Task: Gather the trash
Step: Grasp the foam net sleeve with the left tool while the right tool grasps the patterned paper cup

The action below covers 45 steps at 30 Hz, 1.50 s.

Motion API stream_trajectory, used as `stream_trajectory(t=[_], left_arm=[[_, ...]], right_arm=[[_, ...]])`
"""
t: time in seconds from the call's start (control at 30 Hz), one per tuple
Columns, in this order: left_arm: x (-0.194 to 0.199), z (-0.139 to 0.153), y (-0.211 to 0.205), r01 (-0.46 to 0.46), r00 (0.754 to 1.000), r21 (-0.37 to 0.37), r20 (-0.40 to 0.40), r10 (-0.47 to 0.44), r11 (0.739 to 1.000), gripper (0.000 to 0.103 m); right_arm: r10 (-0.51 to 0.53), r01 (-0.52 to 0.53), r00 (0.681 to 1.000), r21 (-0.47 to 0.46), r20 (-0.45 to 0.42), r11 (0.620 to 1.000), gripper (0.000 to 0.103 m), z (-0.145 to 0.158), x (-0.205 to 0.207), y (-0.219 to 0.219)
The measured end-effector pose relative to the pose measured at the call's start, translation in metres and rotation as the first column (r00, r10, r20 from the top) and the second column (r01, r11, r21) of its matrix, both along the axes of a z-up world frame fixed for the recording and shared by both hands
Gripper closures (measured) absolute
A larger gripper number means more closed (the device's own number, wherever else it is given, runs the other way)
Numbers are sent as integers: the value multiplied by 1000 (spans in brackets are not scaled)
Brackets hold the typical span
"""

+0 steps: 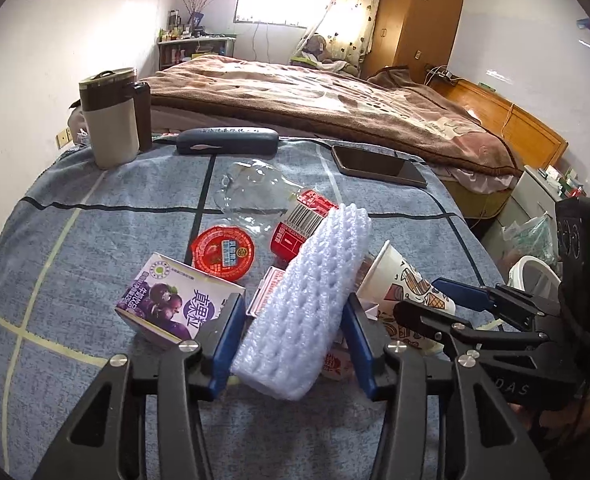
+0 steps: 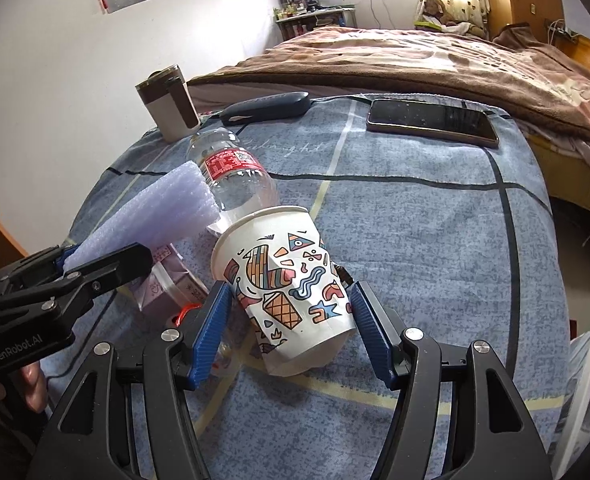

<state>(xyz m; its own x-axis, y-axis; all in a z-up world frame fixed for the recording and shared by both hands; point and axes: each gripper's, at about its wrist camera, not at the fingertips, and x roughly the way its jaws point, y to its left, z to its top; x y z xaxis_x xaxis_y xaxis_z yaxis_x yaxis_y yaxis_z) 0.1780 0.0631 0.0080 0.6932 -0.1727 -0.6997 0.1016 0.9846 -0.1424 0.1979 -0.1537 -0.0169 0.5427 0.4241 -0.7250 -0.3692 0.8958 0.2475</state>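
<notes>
A white foam net sleeve (image 1: 307,292) stands tilted between the blue pads of my left gripper (image 1: 293,300), which is shut on it; the right wrist view shows the foam net sleeve (image 2: 183,200) sticking up out of the left gripper (image 2: 107,254). A patterned paper cup (image 2: 287,280) lies on its side between the pads of my right gripper (image 2: 289,286), which is open, with thin gaps on both sides. Behind them lie a clear plastic bottle (image 1: 255,196) with a red label, a red-lidded tub (image 1: 223,254) and a purple juice carton (image 1: 175,300).
All lies on a blue checked cloth (image 1: 95,240). At its far edge stand a tumbler (image 1: 111,120), a dark glasses case (image 1: 227,140) and a phone (image 1: 379,166). A bed (image 1: 315,96) lies beyond. A white plastic rim (image 1: 535,276) shows at the right.
</notes>
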Motion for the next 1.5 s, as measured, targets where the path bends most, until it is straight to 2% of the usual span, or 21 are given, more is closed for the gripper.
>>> stream_trajectory(t=[0.07,0.3,1.17,1.2,1.23,1.27,1.33,1.43,1.5], left_arm=[[-1,1,-1,-3,1000,6,6,3,1000,59],[-9,2,-1,-11,1000,8,26,10,1000,65],[-56,-1,-8,-29,998,-7,53,29,1000,66],[-54,-2,-6,-34,998,-16,45,34,999,65],[-50,-1,-4,-39,999,-35,29,40,999,60],[-48,-1,-2,-42,999,-53,24,43,998,46],[-47,1,1,-64,997,-62,35,66,996,36],[-45,8,0,-82,994,-24,73,84,996,36],[-40,9,-1,-91,994,-16,66,92,996,36]], right_arm=[[5,-5,1000,9,-3,1000,42,0,-1,-1],[-4,4,1000,18,5,1000,47,-1,-7,-3],[-113,109,993,88,38,990,49,7,-43,-39],[-115,112,993,89,38,990,49,7,-42,-38],[-119,115,992,90,36,989,49,6,-42,-39],[-119,115,992,91,36,989,49,6,-43,-39],[-119,116,992,89,36,989,49,6,-45,-41],[-126,122,991,91,37,988,49,6,-46,-44],[-130,126,991,97,36,987,49,7,-46,-45]])
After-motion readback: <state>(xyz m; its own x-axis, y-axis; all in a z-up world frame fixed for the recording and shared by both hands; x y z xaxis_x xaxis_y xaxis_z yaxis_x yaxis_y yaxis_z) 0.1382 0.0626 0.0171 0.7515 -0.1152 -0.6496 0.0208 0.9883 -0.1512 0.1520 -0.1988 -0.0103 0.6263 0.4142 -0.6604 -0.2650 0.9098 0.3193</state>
